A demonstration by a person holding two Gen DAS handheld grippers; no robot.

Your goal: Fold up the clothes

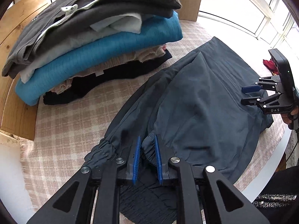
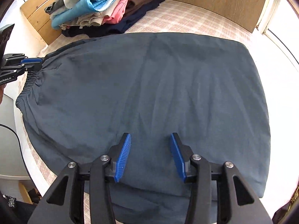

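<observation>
A dark slate-blue garment (image 2: pixel 149 97) with an elastic hem lies folded flat on the checked cloth; it also shows in the left wrist view (image 1: pixel 201 100). My left gripper (image 1: pixel 147 140) is shut on a gathered elastic edge (image 1: pixel 148 148) of the garment at its near corner; from the right wrist view it sits at the far left (image 2: pixel 36 63). My right gripper (image 2: pixel 150 140) is open just above the garment's near edge, with nothing between its fingers; in the left wrist view it hovers at the right (image 1: pixel 246 95).
A stack of folded clothes (image 1: pixel 89 43), grey on top, then blue, beige and black, stands at the back left, also in the right wrist view (image 2: pixel 104 7). Wooden panels (image 2: pixel 214 1) wall the back. A red item (image 1: pixel 269 65) lies far right.
</observation>
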